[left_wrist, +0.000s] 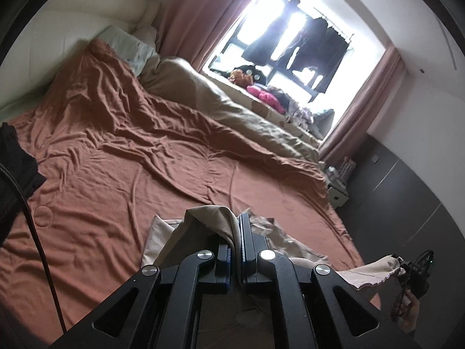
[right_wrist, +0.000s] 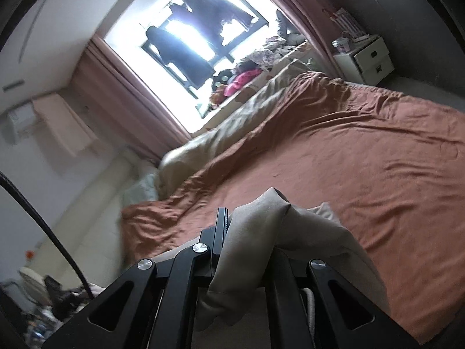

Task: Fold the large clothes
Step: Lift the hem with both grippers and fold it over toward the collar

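Over the rust-orange bedsheet [left_wrist: 162, 174], at about 6 o'clock in the left wrist view: left claw [left_wrist: 239, 232] clenched on a fold of the beige garment [left_wrist: 212, 218], cloth pinched between the blue pads and humped up toward 11 o'clock of the fingertips. More of the same garment spread flat on the sheet just beyond and to both sides of the fingers, one scalloped edge stretched out toward 4 o'clock and ending at the right claw [left_wrist: 402, 263], small and dark near the frame edge. In the right wrist view, again at 6 o'clock: right claw [right_wrist: 229, 224] likewise clenched on the beige garment [right_wrist: 261, 232], fabric bunched over the right finger and draped down across the linkage, only the left finger plainly visible. Beyond, at 12 to 1 o'clock: tan duvet [left_wrist: 232, 110] heaped along the far side of the bed, bright window [left_wrist: 279, 29] with dark clothes hanging outside, pink curtain [left_wrist: 197, 14] beside it. At 9 o'clock of the left view: black cloth [left_wrist: 17, 157] lying on the sheet's edge. At 1 o'clock of the right view: white drawer unit [right_wrist: 369, 58].
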A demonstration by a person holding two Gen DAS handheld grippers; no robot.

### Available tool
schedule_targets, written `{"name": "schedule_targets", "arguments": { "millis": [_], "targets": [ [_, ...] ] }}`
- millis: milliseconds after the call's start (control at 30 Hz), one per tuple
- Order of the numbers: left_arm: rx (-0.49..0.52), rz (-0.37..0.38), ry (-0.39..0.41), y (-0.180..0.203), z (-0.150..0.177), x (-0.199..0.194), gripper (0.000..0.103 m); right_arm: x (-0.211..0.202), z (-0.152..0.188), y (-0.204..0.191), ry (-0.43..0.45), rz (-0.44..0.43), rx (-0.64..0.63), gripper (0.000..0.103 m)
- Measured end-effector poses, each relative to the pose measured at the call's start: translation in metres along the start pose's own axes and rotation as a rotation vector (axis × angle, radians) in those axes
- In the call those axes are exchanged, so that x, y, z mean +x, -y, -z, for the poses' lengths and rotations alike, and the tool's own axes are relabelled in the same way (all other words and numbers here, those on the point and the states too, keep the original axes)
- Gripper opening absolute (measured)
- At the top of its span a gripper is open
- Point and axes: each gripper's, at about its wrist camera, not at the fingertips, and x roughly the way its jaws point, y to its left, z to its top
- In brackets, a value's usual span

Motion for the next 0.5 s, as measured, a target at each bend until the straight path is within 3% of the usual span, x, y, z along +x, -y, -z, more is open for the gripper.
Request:
{"name": "schedule_targets", "arguments": {
  "millis": [200,233,500],
  "targets": [
    [-0.024,-0.04,-0.059,-0.023,-0.002,0.062,0.005,0.052,-0.004,-0.011,-0.049,0.063,0.031,0.002],
    [-0.027,-0.048,-0.072,-0.027,-0.001,0.073,0.005,0.059,-0.003,-0.012,-0.06,0.031,0.028,0.002],
    [-0.011,-0.14,-0.178,-0.049,0.022,0.15,0.005,0.106,0.014,-0.021,-0.138,0.117,0.029,0.002]
  ]
}}
